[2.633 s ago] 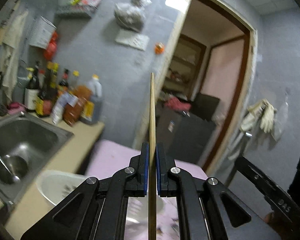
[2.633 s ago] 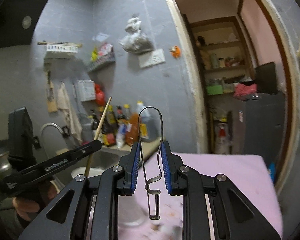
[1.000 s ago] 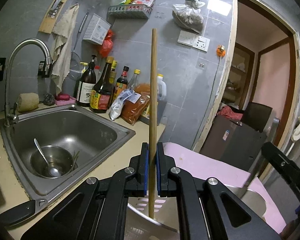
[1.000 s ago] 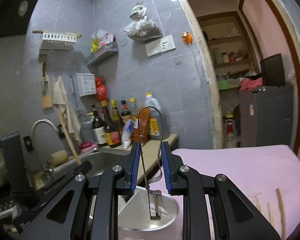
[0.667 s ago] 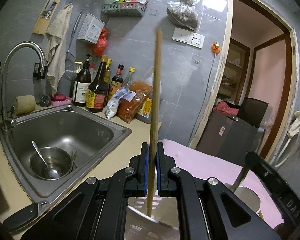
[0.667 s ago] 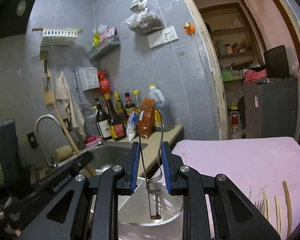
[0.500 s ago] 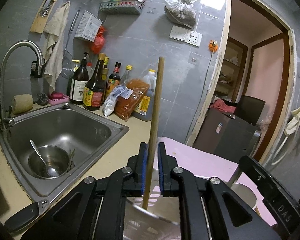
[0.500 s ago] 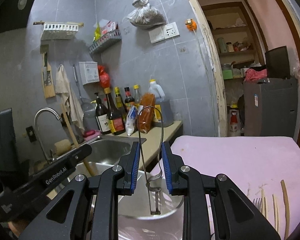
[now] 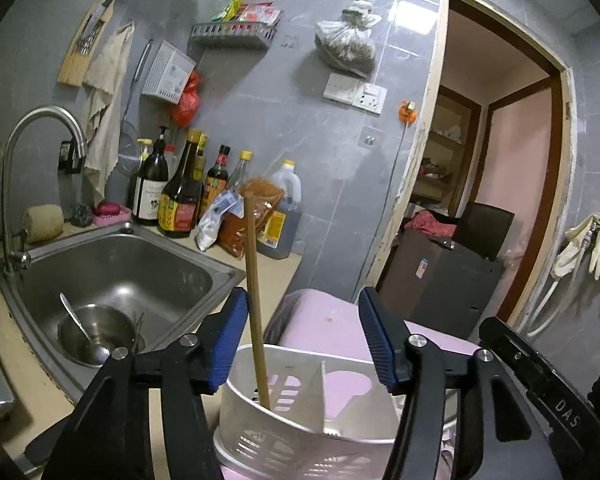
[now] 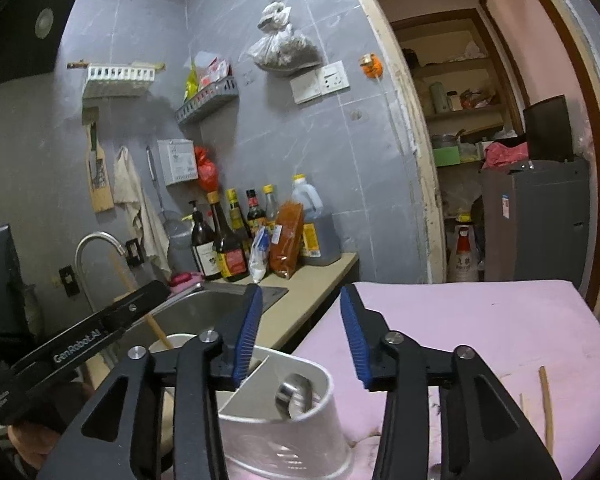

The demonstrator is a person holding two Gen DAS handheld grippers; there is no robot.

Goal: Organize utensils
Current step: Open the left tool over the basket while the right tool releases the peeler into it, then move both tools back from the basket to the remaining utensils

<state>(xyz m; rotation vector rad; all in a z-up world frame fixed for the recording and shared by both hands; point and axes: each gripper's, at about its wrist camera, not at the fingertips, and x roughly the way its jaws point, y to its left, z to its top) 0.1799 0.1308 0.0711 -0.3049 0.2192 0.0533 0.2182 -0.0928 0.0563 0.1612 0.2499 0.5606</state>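
Standing in the white holder, the chopstick is seen just beside the left gripper's left finger, unpinched; both grippers' fingers have just been spreading and now gape.

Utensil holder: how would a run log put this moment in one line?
left gripper: open, just released | chopstick: standing in utensil holder | right gripper: open, empty

The white utensil caddy runs off the bottom edge, its base unseen. A shiny metal piece inside it is blurred beyond naming. The chopstick's lower end vanishes behind the caddy wall.
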